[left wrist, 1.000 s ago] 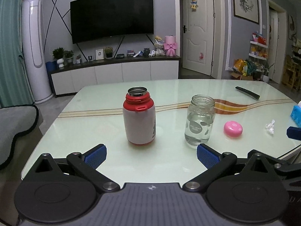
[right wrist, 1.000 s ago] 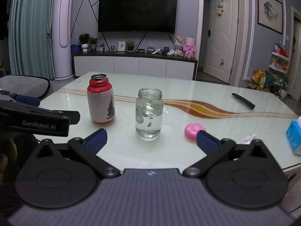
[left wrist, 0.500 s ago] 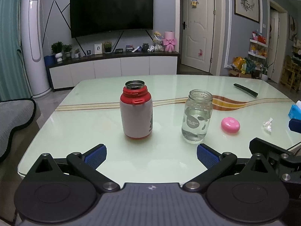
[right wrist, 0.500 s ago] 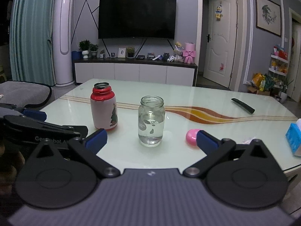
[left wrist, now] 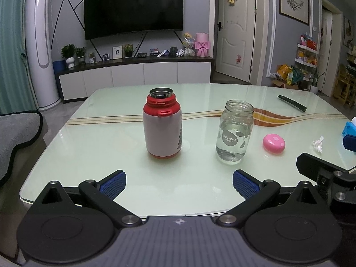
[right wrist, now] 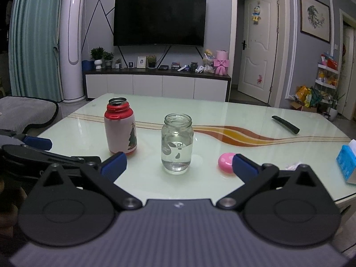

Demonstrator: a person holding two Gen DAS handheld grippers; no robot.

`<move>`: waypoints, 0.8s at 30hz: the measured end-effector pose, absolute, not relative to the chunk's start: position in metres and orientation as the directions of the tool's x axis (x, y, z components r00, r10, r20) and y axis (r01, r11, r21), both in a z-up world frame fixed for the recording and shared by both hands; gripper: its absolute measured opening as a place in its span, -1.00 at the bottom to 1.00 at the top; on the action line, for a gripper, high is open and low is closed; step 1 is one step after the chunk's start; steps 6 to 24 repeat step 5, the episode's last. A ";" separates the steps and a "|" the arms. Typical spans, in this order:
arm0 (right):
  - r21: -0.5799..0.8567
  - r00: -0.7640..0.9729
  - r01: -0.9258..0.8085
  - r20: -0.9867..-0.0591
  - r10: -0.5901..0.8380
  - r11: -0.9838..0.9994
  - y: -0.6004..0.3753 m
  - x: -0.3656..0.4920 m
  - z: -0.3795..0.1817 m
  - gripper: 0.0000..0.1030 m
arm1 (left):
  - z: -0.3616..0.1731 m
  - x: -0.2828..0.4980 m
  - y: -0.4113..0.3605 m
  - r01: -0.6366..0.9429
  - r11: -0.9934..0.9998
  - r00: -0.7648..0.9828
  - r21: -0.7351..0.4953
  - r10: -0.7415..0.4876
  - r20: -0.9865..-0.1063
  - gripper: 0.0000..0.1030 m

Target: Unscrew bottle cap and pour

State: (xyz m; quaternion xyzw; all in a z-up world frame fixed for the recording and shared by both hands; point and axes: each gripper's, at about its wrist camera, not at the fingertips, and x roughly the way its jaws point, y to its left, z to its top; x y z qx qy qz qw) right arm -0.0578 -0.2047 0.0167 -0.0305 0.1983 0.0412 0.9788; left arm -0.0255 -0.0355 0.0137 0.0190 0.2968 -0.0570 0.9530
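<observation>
A red and white flask [left wrist: 162, 125] stands uncapped on the glass table [left wrist: 124, 146], its steel mouth open; it also shows in the right wrist view [right wrist: 120, 126]. To its right stands an open clear glass jar [left wrist: 234, 132] with some water in it, also in the right wrist view [right wrist: 177, 143]. A pink cap [left wrist: 274, 143] lies on the table right of the jar, and shows in the right wrist view [right wrist: 226, 162]. My left gripper [left wrist: 179, 183] is open and empty, short of the flask and jar. My right gripper [right wrist: 179, 164] is open and empty, in front of the jar.
A black remote [left wrist: 292, 103] lies at the far right of the table. A blue tissue box [right wrist: 347, 163] and a crumpled white wrapper [left wrist: 318, 143] sit near the right edge. A grey cushion [left wrist: 17, 131] lies left of the table.
Both grippers have drawn back and up from the table, so the flask and jar look smaller and farther. The flask, jar and cap have not moved.
</observation>
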 end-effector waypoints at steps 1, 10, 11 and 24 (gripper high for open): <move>-0.045 0.918 -0.093 -0.391 0.068 0.995 -0.204 -0.058 0.016 1.00 | 0.014 -0.025 -0.036 0.121 0.993 0.816 0.000 -0.099 -0.569 1.00; -0.047 0.918 -0.093 -0.391 0.067 0.995 -0.204 -0.059 0.015 1.00 | 0.014 -0.025 -0.036 0.124 0.992 0.817 -0.003 -0.104 -0.567 1.00; -0.047 0.918 -0.093 -0.391 0.067 0.995 -0.204 -0.059 0.015 1.00 | 0.014 -0.025 -0.036 0.124 0.992 0.817 -0.003 -0.104 -0.567 1.00; -0.047 0.918 -0.093 -0.391 0.067 0.995 -0.204 -0.059 0.015 1.00 | 0.014 -0.025 -0.036 0.124 0.992 0.817 -0.003 -0.104 -0.567 1.00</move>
